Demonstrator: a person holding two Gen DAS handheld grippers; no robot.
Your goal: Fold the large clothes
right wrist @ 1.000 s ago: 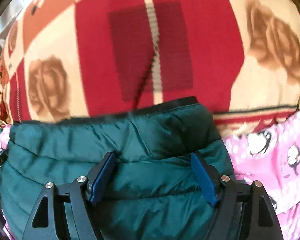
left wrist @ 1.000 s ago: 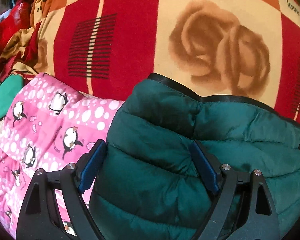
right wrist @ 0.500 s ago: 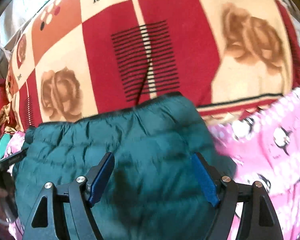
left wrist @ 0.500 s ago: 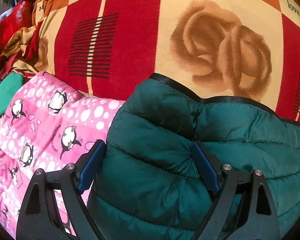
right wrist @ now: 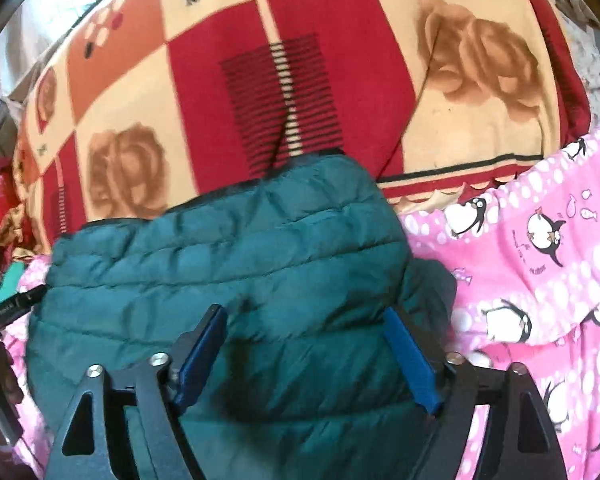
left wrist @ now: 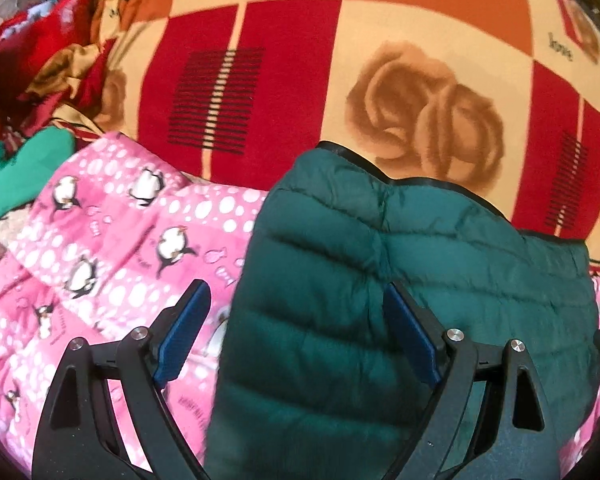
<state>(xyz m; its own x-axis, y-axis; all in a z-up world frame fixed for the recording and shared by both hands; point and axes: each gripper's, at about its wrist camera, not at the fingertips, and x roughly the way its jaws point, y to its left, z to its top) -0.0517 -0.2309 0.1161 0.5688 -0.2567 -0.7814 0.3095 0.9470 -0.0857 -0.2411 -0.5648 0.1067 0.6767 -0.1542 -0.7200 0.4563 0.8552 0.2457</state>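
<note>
A dark green quilted puffer jacket (left wrist: pixel 400 280) lies folded on a pink penguin-print cloth (left wrist: pixel 112 240). It also shows in the right wrist view (right wrist: pixel 240 272). My left gripper (left wrist: pixel 296 324) is open and empty, its blue pads spread over the jacket's left edge. My right gripper (right wrist: pixel 308 348) is open and empty, hovering over the jacket's right half. The left gripper's tip (right wrist: pixel 8 308) shows at the left edge of the right wrist view.
A red, orange and cream rose-print blanket (left wrist: pixel 340 60) covers the bed behind the jacket. Crumpled red and green clothes (left wrist: pixel 20 80) pile at the far left. The pink cloth (right wrist: pixel 540 260) spreads to the right of the jacket.
Both grippers have pulled back and up from the jacket, so more blanket and pink cloth show. The jacket stays where it lay. Both stay open.
</note>
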